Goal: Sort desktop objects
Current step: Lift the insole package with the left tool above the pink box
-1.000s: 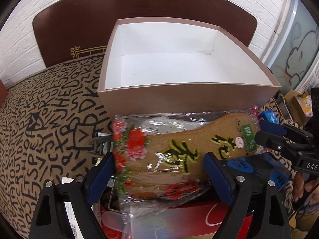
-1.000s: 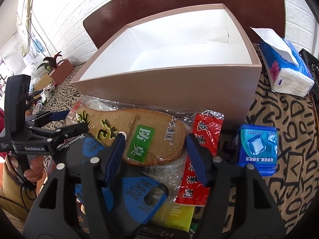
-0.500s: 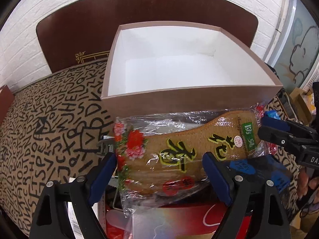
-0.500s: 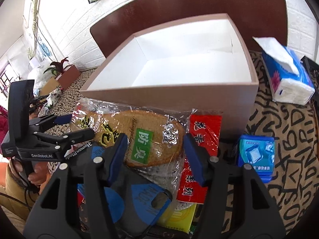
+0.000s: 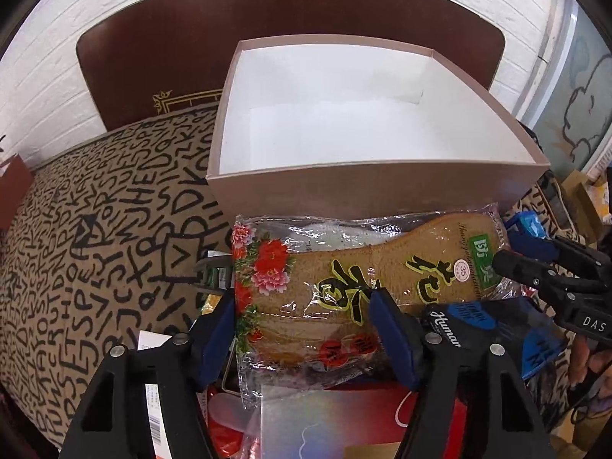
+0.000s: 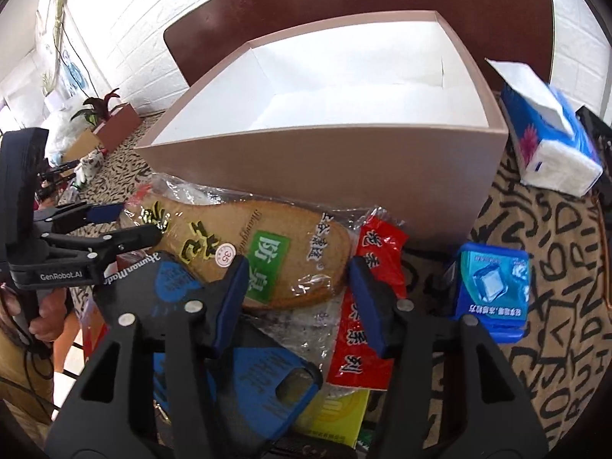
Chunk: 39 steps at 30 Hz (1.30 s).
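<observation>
Both tongs straddle the insole packet (image 5: 355, 287), its long axis running crosswise along the box's (image 5: 367, 191) near wall. Left tongs (image 5: 302, 329) are closing across its flowered end; right tongs (image 6: 294, 298) are closing around the heel.

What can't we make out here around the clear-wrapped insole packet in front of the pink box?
- Left wrist: whether the closing left gripper already presses the clear-wrapped tan insole packet between its jaws; its fingers cover the contact.
- Left wrist: red carton underneath; packet covers it, bottom edge crops it.
- Right wrist: yellow flat item; red sachet and blue phone case overlap it.
</observation>
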Each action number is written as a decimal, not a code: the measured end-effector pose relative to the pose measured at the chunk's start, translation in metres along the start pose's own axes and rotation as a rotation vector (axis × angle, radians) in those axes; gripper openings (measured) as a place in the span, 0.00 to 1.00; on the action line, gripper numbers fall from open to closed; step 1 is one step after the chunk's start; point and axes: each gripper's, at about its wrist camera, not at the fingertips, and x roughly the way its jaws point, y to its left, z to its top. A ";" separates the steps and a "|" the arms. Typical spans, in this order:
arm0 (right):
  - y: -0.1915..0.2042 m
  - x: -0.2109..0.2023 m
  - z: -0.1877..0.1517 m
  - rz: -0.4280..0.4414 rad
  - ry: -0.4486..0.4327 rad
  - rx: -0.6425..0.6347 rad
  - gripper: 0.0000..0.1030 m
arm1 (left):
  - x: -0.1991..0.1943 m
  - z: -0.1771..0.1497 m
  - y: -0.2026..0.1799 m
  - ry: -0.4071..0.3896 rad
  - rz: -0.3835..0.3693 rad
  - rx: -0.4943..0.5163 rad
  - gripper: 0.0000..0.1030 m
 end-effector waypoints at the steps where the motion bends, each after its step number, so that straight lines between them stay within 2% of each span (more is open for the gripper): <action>1: -0.001 -0.004 0.001 0.004 -0.010 0.005 0.50 | -0.003 0.000 0.001 -0.008 -0.003 -0.005 0.67; 4: -0.001 -0.013 0.003 -0.003 -0.042 -0.002 0.42 | -0.013 0.002 0.000 -0.032 -0.010 -0.013 0.67; 15: 0.013 -0.048 0.010 -0.060 -0.141 -0.089 0.41 | -0.035 0.012 -0.003 -0.082 -0.044 -0.029 0.67; 20: 0.014 -0.055 0.016 -0.067 -0.171 -0.093 0.41 | -0.044 0.015 -0.011 -0.116 -0.030 -0.014 0.67; 39: 0.016 -0.072 0.021 -0.095 -0.216 -0.107 0.41 | -0.066 0.024 -0.024 -0.202 -0.007 0.010 0.67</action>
